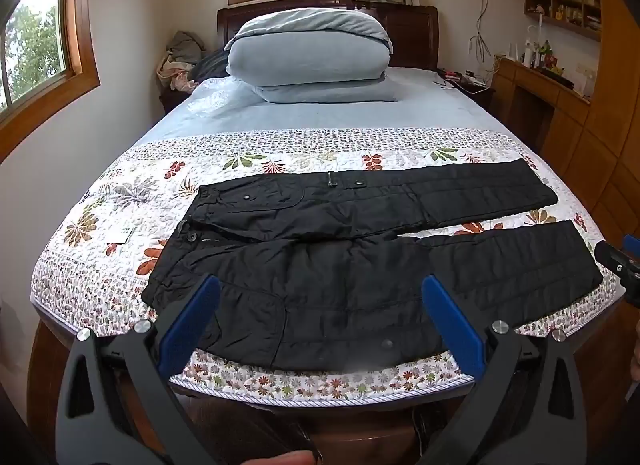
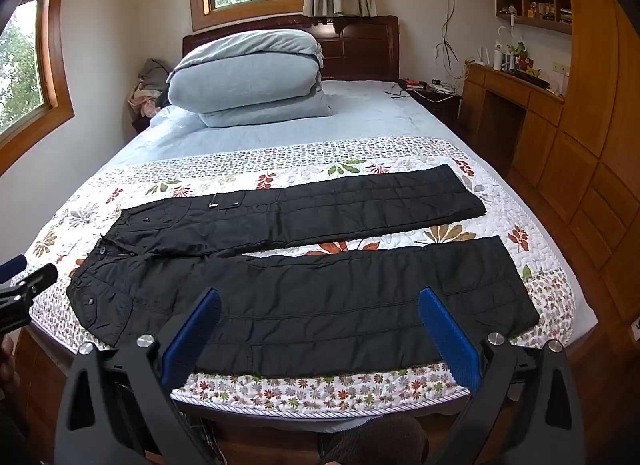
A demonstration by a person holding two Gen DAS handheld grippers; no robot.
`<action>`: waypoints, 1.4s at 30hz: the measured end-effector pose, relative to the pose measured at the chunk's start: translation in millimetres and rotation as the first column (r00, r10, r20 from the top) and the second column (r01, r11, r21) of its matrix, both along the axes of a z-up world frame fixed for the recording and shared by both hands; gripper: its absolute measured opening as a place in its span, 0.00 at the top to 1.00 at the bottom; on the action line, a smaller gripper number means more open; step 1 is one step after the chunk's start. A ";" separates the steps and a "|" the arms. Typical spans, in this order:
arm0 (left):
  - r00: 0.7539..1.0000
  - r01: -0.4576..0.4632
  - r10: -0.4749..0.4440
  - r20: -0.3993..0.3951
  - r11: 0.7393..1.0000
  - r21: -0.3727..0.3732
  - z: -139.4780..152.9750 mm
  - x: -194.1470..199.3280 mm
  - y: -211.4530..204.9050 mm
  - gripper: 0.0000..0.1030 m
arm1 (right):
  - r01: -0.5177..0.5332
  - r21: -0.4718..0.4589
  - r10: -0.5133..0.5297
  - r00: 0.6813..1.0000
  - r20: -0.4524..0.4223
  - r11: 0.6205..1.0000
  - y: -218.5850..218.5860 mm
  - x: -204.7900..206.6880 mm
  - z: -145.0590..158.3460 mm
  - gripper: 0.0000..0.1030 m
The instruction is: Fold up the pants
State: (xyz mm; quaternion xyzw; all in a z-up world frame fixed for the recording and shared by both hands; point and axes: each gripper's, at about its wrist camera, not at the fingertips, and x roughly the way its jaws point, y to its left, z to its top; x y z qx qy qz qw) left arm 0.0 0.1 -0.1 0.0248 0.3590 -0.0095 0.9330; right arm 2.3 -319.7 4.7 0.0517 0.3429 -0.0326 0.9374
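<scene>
Zero folds done so far, as I read it: black pants (image 1: 360, 265) lie spread flat across the foot of the bed (image 1: 400, 113), on the floral quilt (image 1: 120, 193), waistband to the left, both legs running right and splayed apart with quilt showing between them. Whole task left, probably near leg over far leg first, then halving lengthwise.

Left gripper (image 1: 320, 293) hangs above the near edge over the hip/thigh area, jaws spread wide, holding nothing. Right gripper (image 2: 320, 301) same, over the near leg, blue pads parted, nothing between them. Neither touches fabric as far as I can tell.

Small white tag (image 1: 120, 235) sits on the quilt just left of the waistband; green dots on it, print too small to read. No brand or legible writing anywhere else.
</scene>
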 end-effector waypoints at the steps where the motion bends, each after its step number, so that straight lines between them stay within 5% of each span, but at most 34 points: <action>1: 1.000 0.002 -0.002 0.003 1.000 -0.002 0.2 -0.2 0.1 0.02 | 0.000 0.000 0.000 1.000 0.000 1.000 0.1 0.0 0.0 0.03; 42: 1.000 0.004 -0.004 -0.002 1.000 -0.002 1.1 0.4 0.0 0.02 | 0.000 0.004 0.000 1.000 -0.004 1.000 -0.8 0.1 -1.4 0.03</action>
